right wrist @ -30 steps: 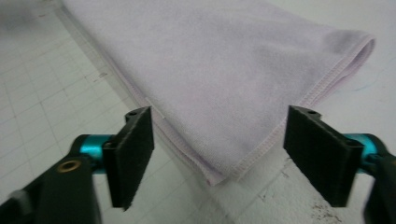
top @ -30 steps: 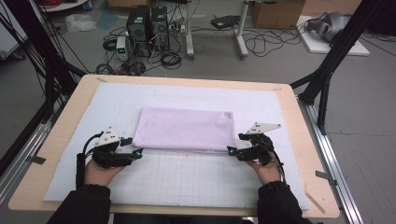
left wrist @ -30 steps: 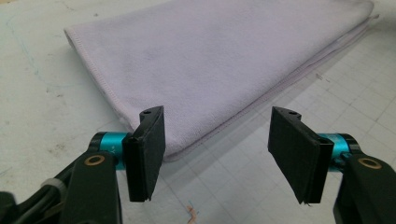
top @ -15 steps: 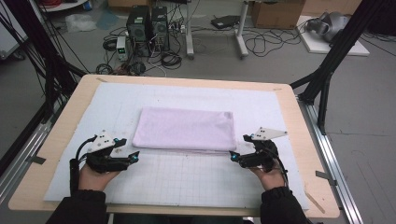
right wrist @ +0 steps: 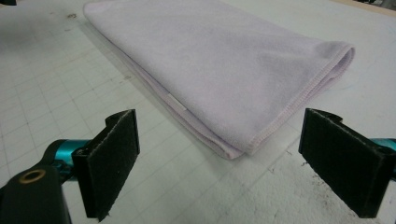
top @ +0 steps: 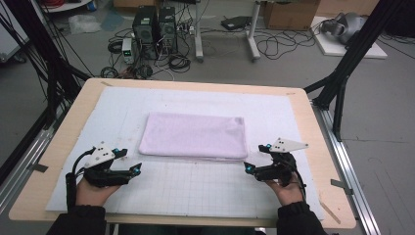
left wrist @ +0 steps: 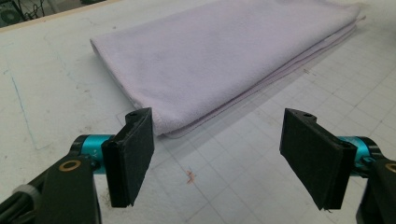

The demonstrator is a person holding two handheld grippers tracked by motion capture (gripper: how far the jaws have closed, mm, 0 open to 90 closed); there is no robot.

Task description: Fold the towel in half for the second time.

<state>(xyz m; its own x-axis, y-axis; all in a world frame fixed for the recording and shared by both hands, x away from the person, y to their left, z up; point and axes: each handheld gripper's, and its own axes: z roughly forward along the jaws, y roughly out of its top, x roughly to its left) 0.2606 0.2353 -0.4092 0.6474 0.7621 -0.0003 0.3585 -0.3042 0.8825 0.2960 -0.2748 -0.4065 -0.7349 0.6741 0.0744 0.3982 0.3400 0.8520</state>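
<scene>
The folded towel [top: 193,136] lies flat mid-desk [top: 313,142]; left hand-held gripper [top: 128,164] and right hand-held gripper [top: 257,157], jaws just spread and empty, flank its near corners, seemingly after release.

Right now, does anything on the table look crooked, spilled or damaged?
Nothing stands out. The folded lilac towel lies flat and roughly square on the white grid mat, its layered edges slightly uneven at the near side. Both grippers, left and right, sit open, clear of it.
</scene>
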